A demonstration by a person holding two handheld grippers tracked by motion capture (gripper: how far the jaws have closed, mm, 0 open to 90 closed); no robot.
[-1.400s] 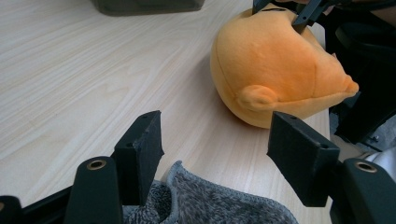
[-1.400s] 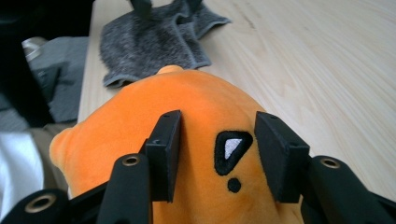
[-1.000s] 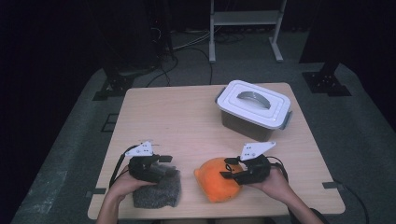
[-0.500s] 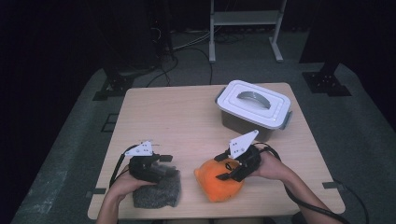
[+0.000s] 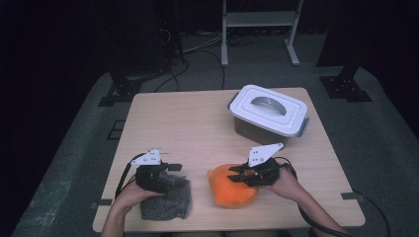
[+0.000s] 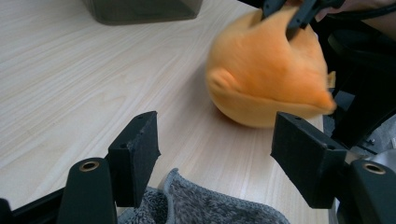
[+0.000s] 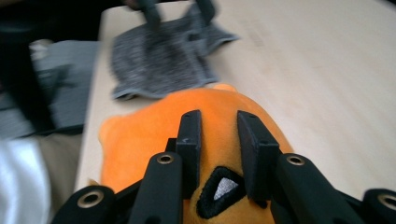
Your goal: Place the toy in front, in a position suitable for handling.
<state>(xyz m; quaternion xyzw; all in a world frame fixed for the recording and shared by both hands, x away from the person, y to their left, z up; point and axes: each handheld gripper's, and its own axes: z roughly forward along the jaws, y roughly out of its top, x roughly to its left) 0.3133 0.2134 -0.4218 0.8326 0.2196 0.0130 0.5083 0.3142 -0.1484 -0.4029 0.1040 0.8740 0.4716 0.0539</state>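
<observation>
Since the earlier frames your right claw [image 5: 236, 176] has been dropping from its tilted-up pose back onto the orange plush toy [image 5: 232, 186], and its jaws have just been closing; the left claw [image 5: 176, 174] is staying where it was. In the right gripper view your right claw [image 7: 219, 135] is now clenching a fold of the orange plush toy [image 7: 140, 135], jaws standing close together with the plush bunching up between them. A small black-edged patch with a grey middle is showing on the toy just under the jaws.

The toy is sitting on the worktop [image 5: 197, 128] near the front edge, a little right of the middle, under your right hand [image 5: 284, 183]. In the left gripper view the orange plush toy [image 6: 266, 84] is looking blurred, with the right claw [image 6: 292, 14] biting into its top.

Your left claw [image 6: 215, 154] is standing released, jaws well apart, nothing pressing between the pads. It is hovering at the far edge of the grey knitted cloth [image 6: 205, 207], which is lying flat on the worktop [image 6: 93, 70]. In the high view the grey knitted cloth [image 5: 168, 205] is lying at the front left, just beside the toy but apart from it, with your left hand [image 5: 131, 195] resting on its near side.

The lidded white box [image 5: 269, 116] is sitting at the far right of the worktop, well apart from both claws.
</observation>
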